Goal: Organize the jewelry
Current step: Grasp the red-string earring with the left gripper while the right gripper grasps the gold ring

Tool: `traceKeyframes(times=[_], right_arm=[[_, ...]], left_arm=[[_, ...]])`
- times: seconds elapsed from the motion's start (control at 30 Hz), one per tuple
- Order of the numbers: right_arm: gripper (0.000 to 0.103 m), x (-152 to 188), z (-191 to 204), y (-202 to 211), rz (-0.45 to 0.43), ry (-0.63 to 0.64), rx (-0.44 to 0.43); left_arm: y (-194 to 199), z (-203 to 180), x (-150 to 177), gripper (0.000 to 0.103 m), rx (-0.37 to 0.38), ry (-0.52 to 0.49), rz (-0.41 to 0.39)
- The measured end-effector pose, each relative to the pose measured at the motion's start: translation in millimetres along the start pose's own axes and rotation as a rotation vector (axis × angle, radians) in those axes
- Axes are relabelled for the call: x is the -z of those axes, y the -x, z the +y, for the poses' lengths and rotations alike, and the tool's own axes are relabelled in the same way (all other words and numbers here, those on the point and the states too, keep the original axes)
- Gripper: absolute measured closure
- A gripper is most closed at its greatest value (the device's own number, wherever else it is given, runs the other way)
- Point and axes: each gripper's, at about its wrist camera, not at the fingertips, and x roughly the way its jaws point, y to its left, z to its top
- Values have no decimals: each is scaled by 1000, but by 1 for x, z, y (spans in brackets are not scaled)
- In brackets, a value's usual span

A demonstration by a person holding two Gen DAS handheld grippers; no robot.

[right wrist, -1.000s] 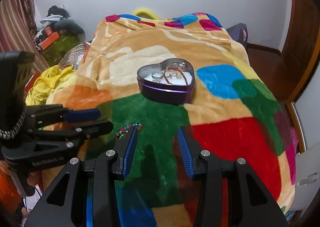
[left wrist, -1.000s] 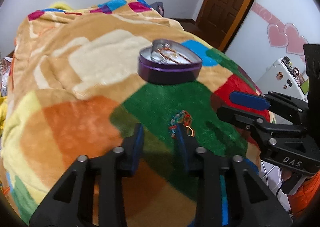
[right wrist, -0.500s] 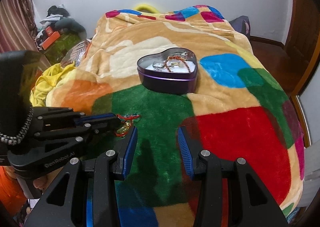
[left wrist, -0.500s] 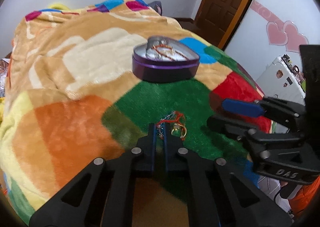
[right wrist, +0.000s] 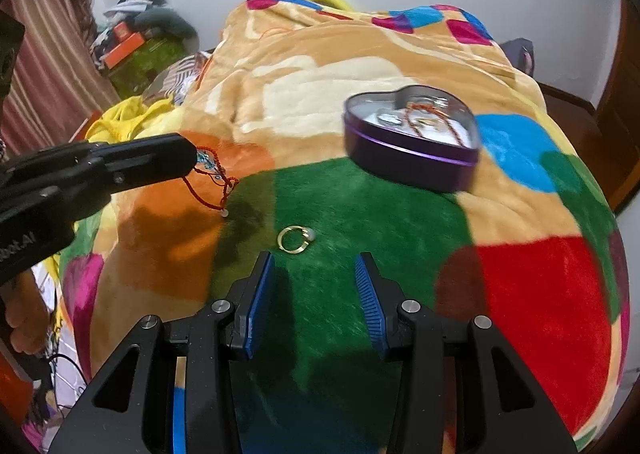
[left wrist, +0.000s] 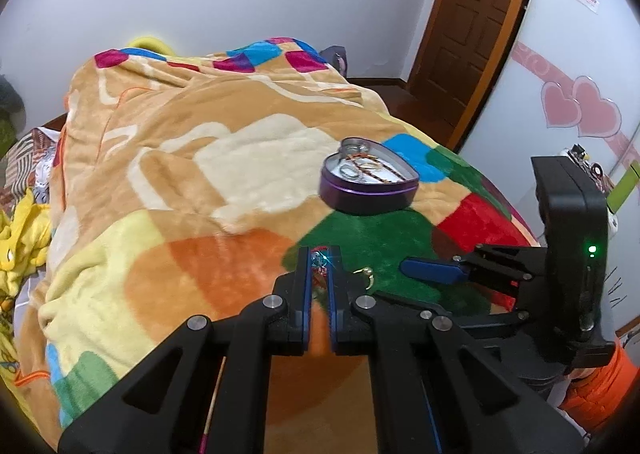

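At the far left of the right wrist view, the left tool (right wrist: 196,158) reaches in over the orange patch of the plush patchwork blanket (right wrist: 540,274) that covers the bed. Its black fingers are pressed together on a red cord bracelet with small blue beads (right wrist: 212,178); the cord hangs in a loop below the tips, clear of the blanket. In the left wrist view the same bracelet (left wrist: 319,260) shows as a blue and red glint pinched between the blue pads of the left tool (left wrist: 319,254).

Right of the hanging cord, a thin gold ring with a small pale bead (right wrist: 295,239) lies flat on the green patch, just beyond the tips of the right tool (right wrist: 314,266), whose blue-padded fingers are spread wide and hold nothing.

Farther off and to the right sits a purple heart-shaped tin (right wrist: 412,146), open on top, resting on the blanket where green meets tan. Inside it lie silvery rings and a reddish-brown braided cord (right wrist: 426,120) on a white lining.
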Motion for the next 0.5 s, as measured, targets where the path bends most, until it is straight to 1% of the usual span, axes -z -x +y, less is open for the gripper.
traceKeyframes(times=[0.17, 0.23, 0.27, 0.33, 0.37, 0.5], right_arm=[[65, -4, 7, -14, 9, 39, 11], [65, -4, 9, -16, 0, 56, 18], [67, -4, 10, -16, -2, 67, 20], [81, -4, 12, -16, -1, 83, 17], [83, -4, 11, -15, -1, 82, 13], [83, -4, 7, -8, -20, 57, 1]], left_arm=[[3, 6, 3, 98, -12, 7, -3], [4, 6, 3, 98, -11, 11, -7], [4, 6, 2, 98, -12, 11, -8], [5, 5, 1, 98, -11, 11, -12], [5, 5, 0, 98, -11, 11, -14], [6, 0, -7, 98, -5, 6, -28]])
